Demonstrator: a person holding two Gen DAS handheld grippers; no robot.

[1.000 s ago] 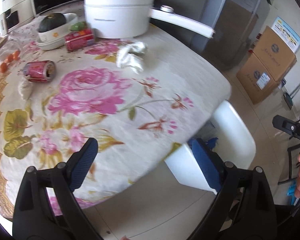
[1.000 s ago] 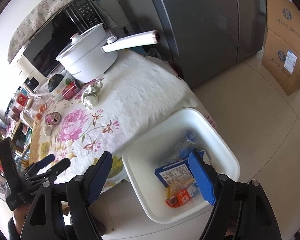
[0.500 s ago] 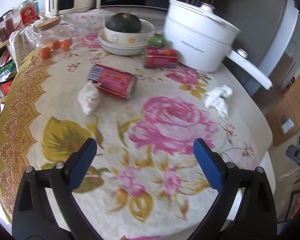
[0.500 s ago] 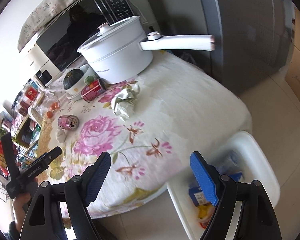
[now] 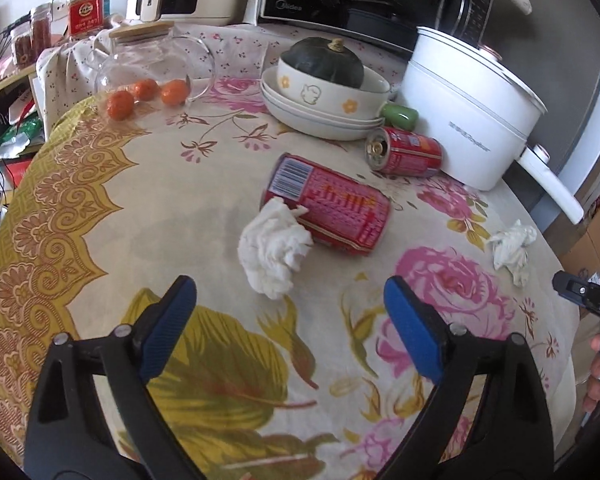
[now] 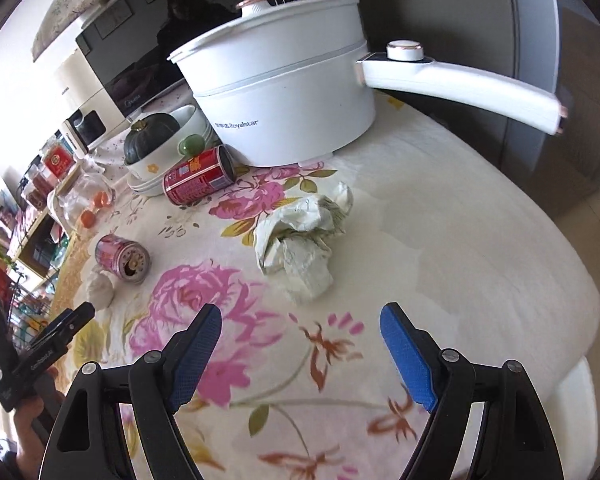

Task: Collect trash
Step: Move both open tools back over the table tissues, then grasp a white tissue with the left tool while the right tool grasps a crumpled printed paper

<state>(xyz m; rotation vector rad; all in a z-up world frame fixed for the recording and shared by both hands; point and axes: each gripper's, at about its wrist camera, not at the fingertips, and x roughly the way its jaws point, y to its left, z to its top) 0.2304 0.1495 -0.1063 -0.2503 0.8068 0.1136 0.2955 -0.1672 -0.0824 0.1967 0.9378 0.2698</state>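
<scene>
My left gripper (image 5: pixel 290 316) is open and empty above the floral table, just short of a crumpled white tissue (image 5: pixel 274 254) that leans on a red can (image 5: pixel 332 210) lying on its side. A second red can (image 5: pixel 404 152) lies by the white pot. Another crumpled paper (image 5: pixel 512 246) lies to the right. My right gripper (image 6: pixel 300 344) is open and empty, just short of that crumpled paper (image 6: pixel 302 240). In the right wrist view the near can (image 6: pixel 122 258), the tissue (image 6: pixel 100 290) and the far can (image 6: pixel 198 176) show at left.
A white electric pot (image 6: pixel 284 104) with a long handle (image 6: pixel 460 88) stands at the back. Stacked bowls with a green squash (image 5: pixel 322 96), a glass jar (image 5: pixel 152 60) and oranges (image 5: pixel 120 104) sit behind. A white bin's rim (image 6: pixel 576 400) shows below the table edge.
Both grippers have swung from the white bin beside the table to over the tabletop. The left one closed in on the tissue and can, the right one on the crumpled paper.
</scene>
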